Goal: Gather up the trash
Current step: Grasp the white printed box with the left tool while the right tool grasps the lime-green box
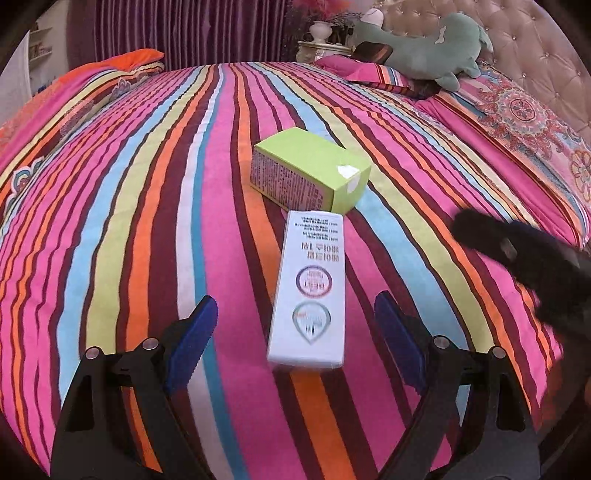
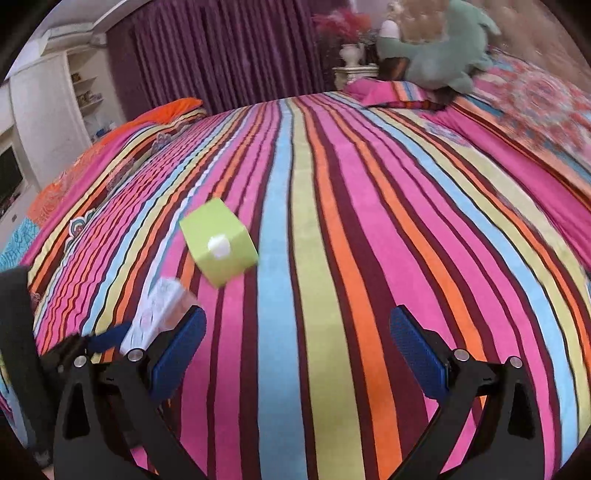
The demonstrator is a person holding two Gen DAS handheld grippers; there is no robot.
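Print on white box (image 1: 308, 291), left view only

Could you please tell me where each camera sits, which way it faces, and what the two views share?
Left wrist: on the left hand-held gripper, looking down along its open blue fingers at the white box, green box beyond; right hand-held gripper's blurred dark tip at right.
Right wrist: on the right hand-held gripper, open over the striped bedspread; the left gripper shows at lower left.
Shared: both boxes, bedspread, green plush toy, purple curtain.
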